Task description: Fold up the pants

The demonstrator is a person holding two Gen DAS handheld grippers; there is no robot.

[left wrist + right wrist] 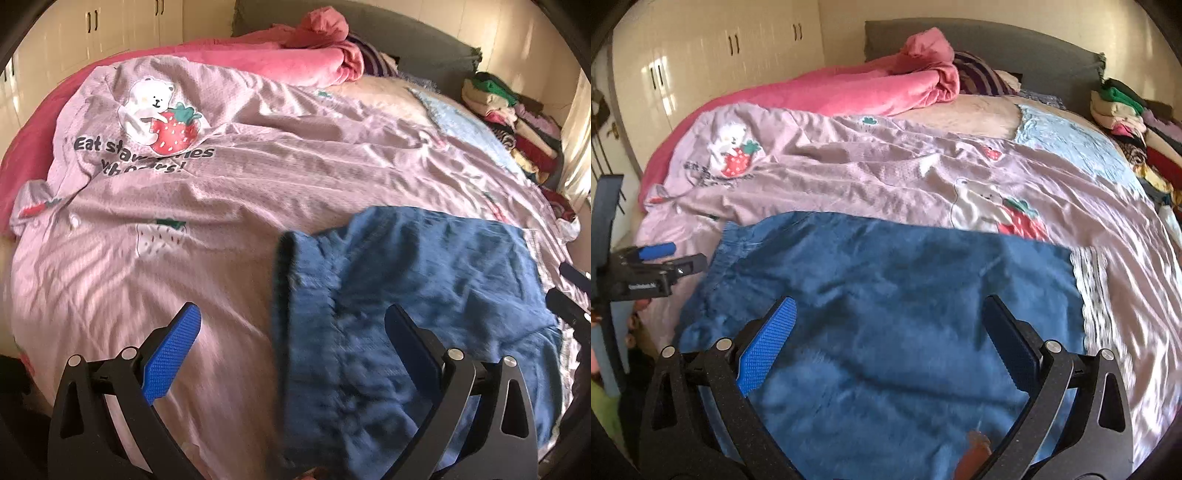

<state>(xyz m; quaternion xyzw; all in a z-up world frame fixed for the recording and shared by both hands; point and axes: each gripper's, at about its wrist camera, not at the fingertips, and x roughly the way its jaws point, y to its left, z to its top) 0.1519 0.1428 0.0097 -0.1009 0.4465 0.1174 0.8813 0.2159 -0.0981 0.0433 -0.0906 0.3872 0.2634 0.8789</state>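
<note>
Blue fleece pants (417,295) lie folded flat on the pink quilt (184,229), near the bed's front edge. My left gripper (293,317) is open over their left edge, its right finger above the cloth and its left finger above bare quilt. In the right wrist view the pants (886,295) fill the foreground, with a white lace hem (1089,280) at their right end. My right gripper (888,314) hangs open above their middle and holds nothing. The left gripper (657,258) shows at the left edge of that view.
A pink blanket (280,59) is bunched by the grey headboard (1015,40). A pile of clothes (517,118) lines the bed's right side. White cupboards (701,59) stand at the back left. A light blue cloth (1067,140) lies at the far right.
</note>
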